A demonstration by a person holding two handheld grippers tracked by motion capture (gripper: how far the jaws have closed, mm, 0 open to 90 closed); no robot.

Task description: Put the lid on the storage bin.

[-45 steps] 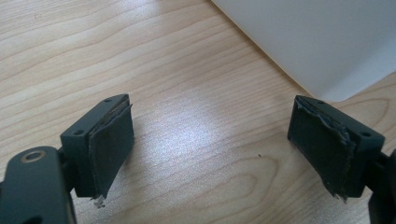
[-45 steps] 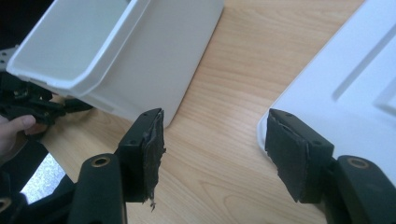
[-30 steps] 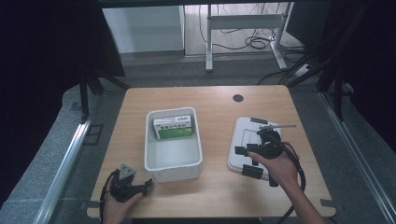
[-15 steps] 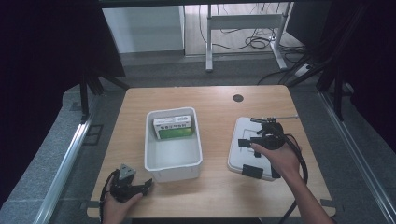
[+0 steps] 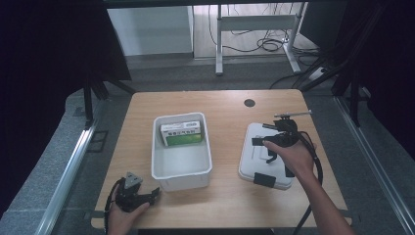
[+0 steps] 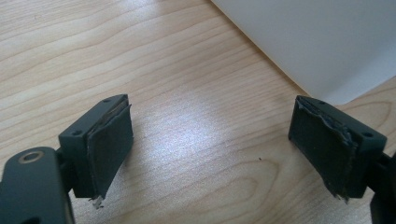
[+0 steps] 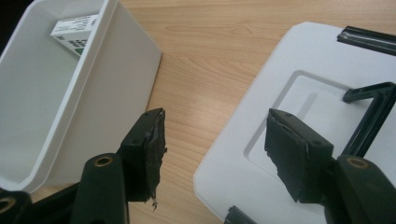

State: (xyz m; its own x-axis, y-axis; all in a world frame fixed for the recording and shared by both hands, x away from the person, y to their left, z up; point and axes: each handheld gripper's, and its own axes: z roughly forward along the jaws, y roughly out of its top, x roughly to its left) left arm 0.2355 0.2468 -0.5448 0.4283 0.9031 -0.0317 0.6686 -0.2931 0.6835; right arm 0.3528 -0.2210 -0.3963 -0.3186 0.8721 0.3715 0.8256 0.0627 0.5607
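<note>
A white bin (image 5: 161, 171) stands mid-table with a green and white box (image 5: 182, 133) lying at its far end. To its right lies a flat white lid (image 5: 254, 169) with black clips. My right gripper (image 5: 265, 148) hovers open above the lid's left part. In the right gripper view (image 7: 215, 144) one jaw is over the wood gap beside the bin (image 7: 70, 93) and the other over the lid (image 7: 280, 79), with nothing between them. My left gripper (image 5: 149, 196) rests low at the front left, open over bare wood (image 6: 215, 140), close to the bin's corner (image 6: 317, 42).
The lid carries a black latch (image 7: 369, 39) and a black handle bar (image 7: 373, 107). A small dark round hole (image 5: 249, 103) sits near the table's far edge. Bare wood lies between bin and lid. Metal rails run along both sides of the table.
My right gripper has drifted a little farther away across the lid, from its near part toward its middle. The left gripper, the bin and the box have stayed put.
</note>
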